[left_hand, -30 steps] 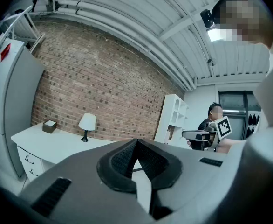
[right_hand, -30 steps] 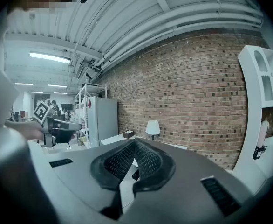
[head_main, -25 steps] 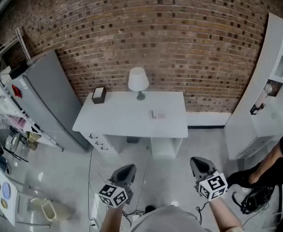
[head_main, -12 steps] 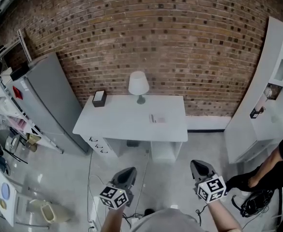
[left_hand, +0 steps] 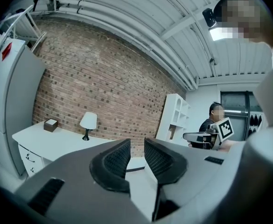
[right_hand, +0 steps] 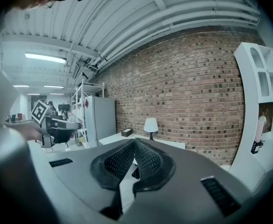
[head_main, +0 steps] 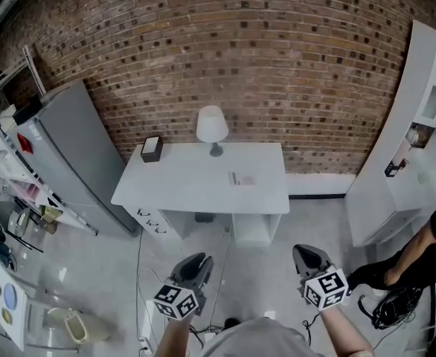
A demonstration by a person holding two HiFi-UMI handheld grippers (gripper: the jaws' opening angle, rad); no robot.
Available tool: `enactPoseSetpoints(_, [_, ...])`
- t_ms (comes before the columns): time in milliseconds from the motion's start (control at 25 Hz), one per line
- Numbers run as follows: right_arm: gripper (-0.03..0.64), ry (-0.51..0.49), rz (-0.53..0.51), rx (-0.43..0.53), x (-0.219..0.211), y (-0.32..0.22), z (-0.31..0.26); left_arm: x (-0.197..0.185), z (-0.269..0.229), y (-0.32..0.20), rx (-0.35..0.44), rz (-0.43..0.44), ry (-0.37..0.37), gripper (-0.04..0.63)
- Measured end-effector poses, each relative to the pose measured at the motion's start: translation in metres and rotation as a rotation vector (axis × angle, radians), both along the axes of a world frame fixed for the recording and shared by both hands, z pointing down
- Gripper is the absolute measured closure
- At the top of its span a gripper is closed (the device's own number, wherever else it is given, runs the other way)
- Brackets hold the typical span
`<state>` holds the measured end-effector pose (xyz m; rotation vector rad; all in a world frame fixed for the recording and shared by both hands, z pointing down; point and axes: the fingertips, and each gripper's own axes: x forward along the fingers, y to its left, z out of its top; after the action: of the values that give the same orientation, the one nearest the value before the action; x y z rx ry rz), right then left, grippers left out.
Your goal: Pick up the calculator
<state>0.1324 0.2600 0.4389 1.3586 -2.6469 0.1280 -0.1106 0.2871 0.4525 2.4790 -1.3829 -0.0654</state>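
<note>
A brick wall (head_main: 225,58) closes the room behind, and a pale floor (head_main: 263,251) lies open between us and the white surface (head_main: 188,181) set against that wall. A tall grey cabinet (head_main: 69,155) flanks the surface's left end. A white shelf unit (head_main: 419,125) stands off to its right, with a strip of floor between. A person (head_main: 426,255) in dark sleeves reaches in at the right edge, beside a tangle of cables (head_main: 389,307). We hold both claws low over the floor, well short of the surface's front edge and pointing toward it. Our left claw (left_hand: 136,146) has just been opening: its pads stand a narrow gap apart with nothing between them. Our right claw (right_hand: 133,146) has its pads together at the tips and holds nothing. On the surface, a white lamp (head_main: 212,125) stands at the back middle and a dark box (head_main: 152,147) at the back left corner. The calculator (head_main: 242,178) lies flat on the right half, nearer the front edge, with bare surface all round it. Its long side seems to run along that edge; which way it faces is too small to tell
</note>
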Motion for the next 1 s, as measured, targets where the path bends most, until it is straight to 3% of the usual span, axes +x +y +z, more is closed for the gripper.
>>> enactPoseSetpoints(320, [0.604, -0.001, 0.046, -0.019, -0.005, 0.000, 0.003, -0.015, 0.006, 0.004, -0.001, 0.006, -0.003, 0.423])
enactPoseSetpoints(1000, [0.604, 0.019, 0.112, -0.005, -0.038, 0.022, -0.002, -0.050, 0.013, 0.013, 0.003, 0.080, 0.005, 0.417])
